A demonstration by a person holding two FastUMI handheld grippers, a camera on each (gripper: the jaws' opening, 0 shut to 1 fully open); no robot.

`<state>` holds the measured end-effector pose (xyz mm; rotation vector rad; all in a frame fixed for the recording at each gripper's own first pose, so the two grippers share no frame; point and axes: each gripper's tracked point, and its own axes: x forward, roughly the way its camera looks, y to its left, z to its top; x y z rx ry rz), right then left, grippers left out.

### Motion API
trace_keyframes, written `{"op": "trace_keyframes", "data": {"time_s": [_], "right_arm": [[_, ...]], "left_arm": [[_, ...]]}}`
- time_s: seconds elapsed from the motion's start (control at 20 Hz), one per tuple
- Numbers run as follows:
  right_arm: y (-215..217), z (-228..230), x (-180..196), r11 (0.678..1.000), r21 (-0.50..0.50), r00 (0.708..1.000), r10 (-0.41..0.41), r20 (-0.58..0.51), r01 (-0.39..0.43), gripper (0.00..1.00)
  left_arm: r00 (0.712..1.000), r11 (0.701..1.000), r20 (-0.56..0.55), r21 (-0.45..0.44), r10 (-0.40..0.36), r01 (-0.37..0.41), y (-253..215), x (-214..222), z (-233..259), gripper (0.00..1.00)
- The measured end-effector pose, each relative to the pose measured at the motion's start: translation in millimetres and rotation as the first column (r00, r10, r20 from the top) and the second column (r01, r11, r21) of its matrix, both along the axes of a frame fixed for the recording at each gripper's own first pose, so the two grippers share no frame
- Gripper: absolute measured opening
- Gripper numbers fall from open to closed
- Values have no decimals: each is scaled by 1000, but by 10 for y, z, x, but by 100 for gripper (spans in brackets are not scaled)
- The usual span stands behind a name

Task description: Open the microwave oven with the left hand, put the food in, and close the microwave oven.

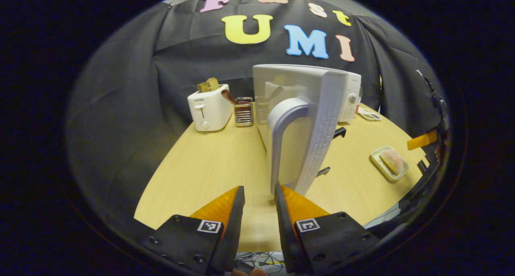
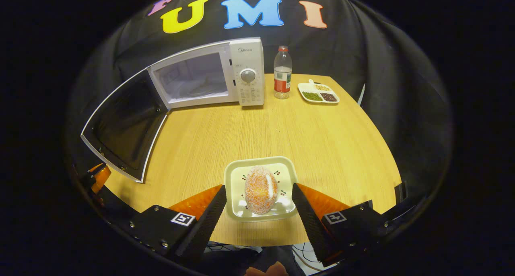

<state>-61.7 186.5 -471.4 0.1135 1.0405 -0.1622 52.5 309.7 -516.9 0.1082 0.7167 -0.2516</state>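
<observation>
The white microwave (image 2: 247, 71) stands at the back of the table with its door (image 2: 124, 127) swung wide to the left and its cavity (image 2: 193, 79) showing. In the left gripper view the door (image 1: 322, 119) is edge-on, and my left gripper (image 1: 259, 195) is open just short of the lower end of its curved handle (image 1: 281, 119), holding nothing. A round crumbed piece of food (image 2: 260, 189) lies on a small pale plate (image 2: 241, 167) near the front edge. My right gripper (image 2: 258, 190) is open, one finger on each side of that plate. The plate (image 1: 382, 165) also shows in the left gripper view.
A white toaster (image 1: 209, 107) with bread, a metal rack (image 1: 244, 111) and a glass jar (image 1: 261, 109) stand left of the microwave. A bottle (image 2: 282, 73) and a divided dish of beans (image 2: 318, 93) stand to its right. The wooden table (image 2: 322, 139) lies bare between plate and microwave.
</observation>
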Motion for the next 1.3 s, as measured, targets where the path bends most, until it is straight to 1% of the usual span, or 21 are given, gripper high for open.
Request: {"op": "trace_keyframes", "data": {"time_s": [0.05, 0.15, 0.2, 0.3, 0.4, 0.45, 0.6, 0.65, 0.7, 0.75, 0.8, 0.9, 0.95, 1.0, 1.05, 1.15, 1.3], "right_arm": [[-3, -131, 48, 1000, -7, 1000, 9, -27, -9, 100], [-17, -314, 91, 1000, -15, 998, 26, -59, -27, 100], [-31, -399, 108, 1000, -11, 997, 28, -76, -29, 100], [-22, -548, 134, 1000, 20, 994, 19, -107, -17, 100], [-93, -662, 155, 999, 3, 992, 37, -123, -37, 100], [-110, -714, 155, 998, 2, 987, 60, -148, -60, 100], [-119, -799, 177, 996, 38, 982, 90, -166, -84, 100], [-114, -812, 166, 994, 48, 980, 101, -172, -94, 96], [-158, -808, 172, 994, 32, 979, 111, -172, -107, 93], [-181, -813, 171, 992, 32, 977, 123, -173, -119, 84], [-158, -804, 198, 991, 40, 978, 135, -159, -131, 78], [-168, -821, 213, 986, 50, 975, 162, -153, -156, 77], [-155, -825, 220, 984, 58, 972, 177, -152, -170, 71], [-157, -815, 215, 983, 62, 973, 179, -146, -172, 71], [-147, -812, 216, 982, 65, 972, 186, -145, -179, 62], [-145, -813, 213, 982, 80, 972, 183, -146, -173, 62], [-116, -669, 289, 989, 79, 985, 129, -111, -121, 62]], "left_arm": [[1000, 1000, 11, 10, 28, -28, 51, -82, 61, 56], [996, 996, 18, 28, 89, -90, 144, -242, 156, 66], [992, 992, 20, 41, 121, -122, 177, -319, 213, 71], [983, 981, 29, 69, 181, -183, 250, -454, 323, 76], [971, 967, 23, 92, 237, -238, 249, -593, 394, 77], [966, 961, 11, 98, 257, -257, 207, -669, 401, 80], [950, 945, -27, 110, 312, -307, 18, -824, 489, 81], [946, 942, -34, 116, 321, -316, -81, -874, 514, 81], [944, 939, -44, 127, 327, -319, -189, -924, 551, 81], [942, 936, -48, 143, 333, -323, -278, -978, 586, 81], [939, 931, -47, 158, 339, -329, -357, -1037, 652, 81], [928, 918, -51, 176, 368, -354, -499, -1210, 760, 83], [921, 912, -57, 173, 386, -372, -578, -1320, 815, 84], [914, 905, -54, 170, 403, -389, -637, -1406, 879, 85], [908, 899, -48, 165, 417, -405, -652, -1499, 945, 89], [901, 892, -28, 154, 434, -425, -649, -1600, 1084, 89], [894, 885, 23, 132, 447, -446, -402, -1674, 1325, 89]]}}
